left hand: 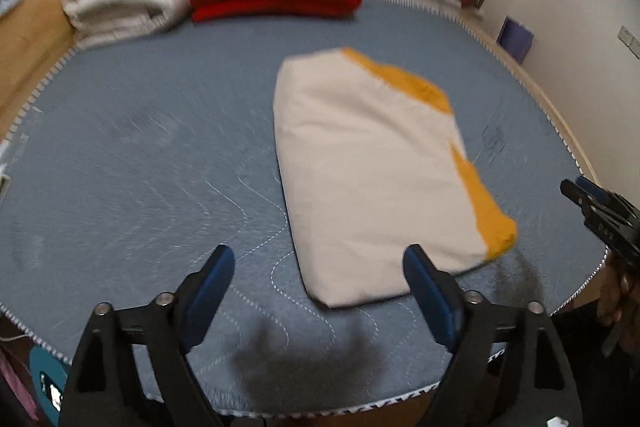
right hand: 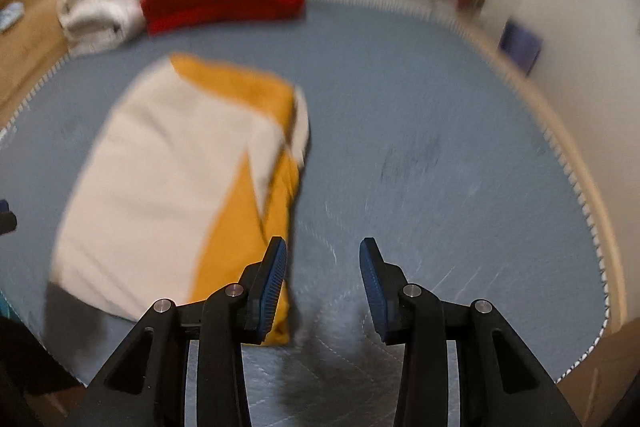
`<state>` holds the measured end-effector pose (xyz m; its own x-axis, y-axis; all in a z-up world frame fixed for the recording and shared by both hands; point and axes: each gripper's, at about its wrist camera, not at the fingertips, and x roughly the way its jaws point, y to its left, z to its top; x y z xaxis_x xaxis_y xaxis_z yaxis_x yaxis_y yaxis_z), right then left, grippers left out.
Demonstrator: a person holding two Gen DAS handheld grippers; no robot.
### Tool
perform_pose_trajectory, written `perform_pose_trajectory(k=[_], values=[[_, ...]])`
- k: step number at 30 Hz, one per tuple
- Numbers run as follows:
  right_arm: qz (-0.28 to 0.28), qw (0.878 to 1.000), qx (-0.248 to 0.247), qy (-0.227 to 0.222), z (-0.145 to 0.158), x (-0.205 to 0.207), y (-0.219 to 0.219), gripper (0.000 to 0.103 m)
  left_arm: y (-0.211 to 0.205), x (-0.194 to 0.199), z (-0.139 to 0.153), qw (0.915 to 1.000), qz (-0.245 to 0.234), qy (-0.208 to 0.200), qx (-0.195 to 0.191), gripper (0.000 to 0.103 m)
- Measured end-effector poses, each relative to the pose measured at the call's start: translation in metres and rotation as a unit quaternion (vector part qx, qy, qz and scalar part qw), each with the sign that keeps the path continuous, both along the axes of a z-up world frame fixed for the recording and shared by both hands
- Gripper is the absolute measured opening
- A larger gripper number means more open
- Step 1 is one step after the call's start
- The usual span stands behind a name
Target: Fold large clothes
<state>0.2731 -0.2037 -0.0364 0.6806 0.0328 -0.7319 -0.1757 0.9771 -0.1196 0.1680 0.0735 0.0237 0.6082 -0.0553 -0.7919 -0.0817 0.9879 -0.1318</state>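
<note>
A folded cream-and-yellow garment (left hand: 372,171) is laid flat on the grey mattress (left hand: 140,155). The left claw (left hand: 318,267) is held spread and nothing is gripped. The right claw (right hand: 323,259) is likewise parted, just beside the garment's edge.

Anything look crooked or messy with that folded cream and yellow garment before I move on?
Slightly. The folded garment lies askew on the grey mat, and its right side is uneven, with yellow fabric sticking out past the cream layer. Both grippers are open, holding nothing.

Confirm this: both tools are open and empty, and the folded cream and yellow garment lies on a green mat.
Wrong on one point: the mat is grey-blue, not green, as the left wrist view shows. The rest holds: the left tool and right tool are open and empty, and the folded garment lies on the mat.
</note>
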Motion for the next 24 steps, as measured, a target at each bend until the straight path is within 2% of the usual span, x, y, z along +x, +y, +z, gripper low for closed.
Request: perform_pose_trajectory(k=[1,2,4,6,8,10,12,16,24], values=[[0.001,1.000,0.004,-0.018,0.007,-0.014,0.004,0.053,-0.009,-0.013,0.007,0.9999,0.009,-0.013,0.005,0.092],[-0.001,0.999,0.011,-0.042,0.017,-0.038,0.007,0.067,-0.016,-0.022,0.011,0.9996,0.017,-0.020,0.005,0.095],[-0.001,0.997,0.023,-0.074,0.029,-0.074,0.014,0.083,-0.030,-0.035,0.019,0.9992,0.029,-0.029,-0.001,0.096],[-0.001,0.995,0.032,-0.096,0.035,-0.111,0.020,0.090,-0.045,-0.051,0.019,0.9987,0.036,-0.036,-0.005,0.097],[-0.003,0.995,0.042,-0.095,0.039,-0.135,0.027,0.097,-0.056,-0.065,0.019,0.9981,0.044,-0.043,-0.002,0.097],[-0.009,0.995,0.056,-0.080,0.037,-0.153,0.030,0.099,-0.064,-0.074,0.014,0.9974,0.053,-0.048,0.007,0.097],[-0.027,0.995,0.067,-0.071,0.034,-0.169,0.032,0.099,-0.070,-0.079,0.004,0.9977,0.053,-0.037,0.019,0.097],[-0.024,0.996,0.069,-0.050,0.017,-0.184,0.040,0.099,-0.073,-0.081,-0.008,0.9985,0.049,-0.018,0.016,0.097],[-0.002,0.997,0.051,-0.057,0.009,-0.178,0.058,0.099,-0.077,-0.082,-0.007,0.9976,0.057,-0.039,0.011,0.097]])
